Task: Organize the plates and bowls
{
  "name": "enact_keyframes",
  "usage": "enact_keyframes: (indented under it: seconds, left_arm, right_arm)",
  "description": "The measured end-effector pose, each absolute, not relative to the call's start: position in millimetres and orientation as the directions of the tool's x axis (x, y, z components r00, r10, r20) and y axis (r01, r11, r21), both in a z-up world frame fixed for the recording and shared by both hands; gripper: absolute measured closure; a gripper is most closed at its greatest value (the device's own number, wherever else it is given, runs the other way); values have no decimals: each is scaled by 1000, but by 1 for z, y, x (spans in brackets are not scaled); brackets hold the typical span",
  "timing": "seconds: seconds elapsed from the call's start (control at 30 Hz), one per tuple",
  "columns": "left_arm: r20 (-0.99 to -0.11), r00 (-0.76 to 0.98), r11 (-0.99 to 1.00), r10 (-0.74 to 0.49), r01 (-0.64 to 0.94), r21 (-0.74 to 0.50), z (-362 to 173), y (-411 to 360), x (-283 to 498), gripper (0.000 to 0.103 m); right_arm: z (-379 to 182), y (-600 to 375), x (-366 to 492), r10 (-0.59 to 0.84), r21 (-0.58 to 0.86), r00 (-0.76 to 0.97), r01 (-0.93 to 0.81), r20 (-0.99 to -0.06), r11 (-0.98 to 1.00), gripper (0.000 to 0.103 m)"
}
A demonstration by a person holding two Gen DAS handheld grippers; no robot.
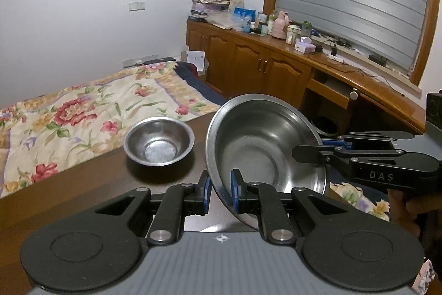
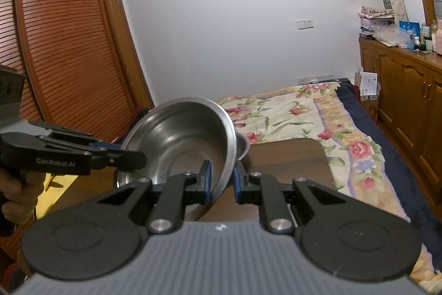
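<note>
The big bowl (image 1: 257, 145) is held in the air above the bench (image 1: 83, 192), tilted steeply so its hollow faces the left wrist camera. Its lower rim is cut off behind the left gripper (image 1: 220, 191) body, and the far right rim is covered by the right gripper (image 1: 321, 154), which reaches in from the right edge. In the right wrist view the same bowl (image 2: 179, 140) hides most of the small bowl (image 2: 243, 149); only a sliver of it shows past the rim. The person shows only as a hand (image 1: 406, 209) in shadow at the frame edge (the other hand (image 2: 13, 192) is equally dim in the right view).

Both sets of jaws are nearly closed, each pinching the thin wall of the big bowl: the left gripper's blue pads sit either side of the near-left rim, and the right gripper (image 2: 221, 180) clamps the opposite side the same way.

The big bowl is stainless steel, wide-rimmed, with a flat round base and a dull, smeared sheen inside. The small bowl (image 1: 158, 141) is steel too, upright on the dark brown bench, just left of the big one and apart from it. Behind the bench lies a bed (image 1: 83, 107) with a floral cover.
</note>
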State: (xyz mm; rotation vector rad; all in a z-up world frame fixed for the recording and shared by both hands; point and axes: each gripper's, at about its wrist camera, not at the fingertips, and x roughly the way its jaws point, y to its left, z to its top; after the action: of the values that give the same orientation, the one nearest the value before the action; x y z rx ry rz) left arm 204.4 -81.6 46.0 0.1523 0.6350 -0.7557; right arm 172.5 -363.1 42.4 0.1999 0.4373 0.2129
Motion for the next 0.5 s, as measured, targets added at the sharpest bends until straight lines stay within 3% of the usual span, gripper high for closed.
enact_keyframes:
  seconds: [0.5]
  left_arm:
    - [-608, 555, 749, -568, 655, -102, 23, -49, 170, 86]
  right_arm:
    - [29, -325, 149, 291, 228, 850, -208, -438, 951, 85]
